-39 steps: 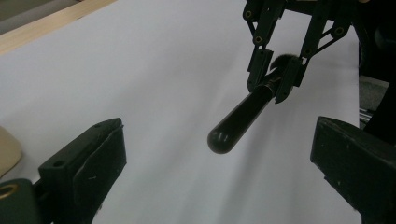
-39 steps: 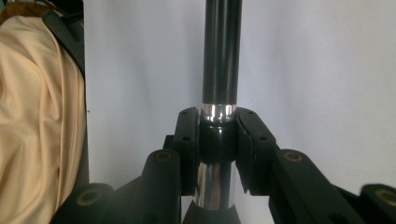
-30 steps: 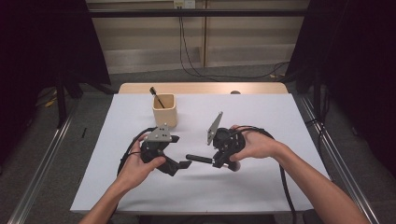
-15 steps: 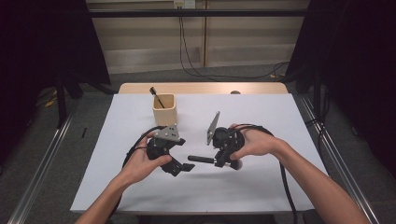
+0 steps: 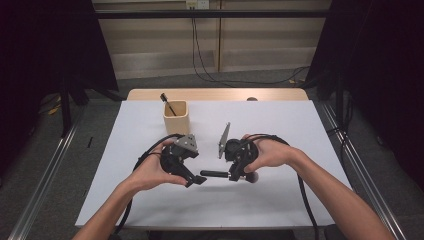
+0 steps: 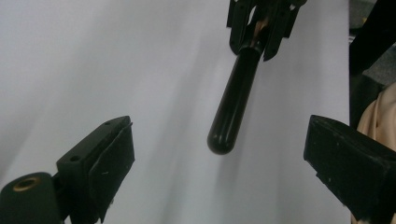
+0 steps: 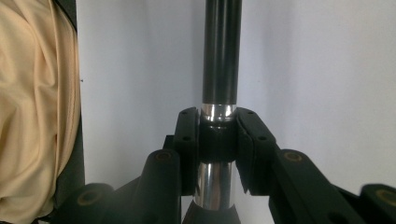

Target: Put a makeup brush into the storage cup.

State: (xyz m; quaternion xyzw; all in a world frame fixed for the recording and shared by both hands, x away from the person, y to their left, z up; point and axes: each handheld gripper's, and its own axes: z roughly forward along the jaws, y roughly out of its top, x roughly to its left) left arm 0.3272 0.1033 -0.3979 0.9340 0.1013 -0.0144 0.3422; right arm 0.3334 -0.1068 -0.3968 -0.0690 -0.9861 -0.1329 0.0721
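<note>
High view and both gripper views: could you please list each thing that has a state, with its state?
Left gripper: open, jaws just closing slightly, nothing between its fingers.
Right gripper: shut on the black tool, at its metal collar.
Black tool: held level above the table, handle end pointing to the left gripper.
Wooden cup: upright on the table, a dark stick inside, leaning.

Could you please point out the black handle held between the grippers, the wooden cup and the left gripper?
black handle (image 5: 216,174), high view, middle of its shaft.
wooden cup (image 5: 175,119), high view, front wall.
left gripper (image 6: 219,163), left gripper view, midway between its open jaws.
</note>
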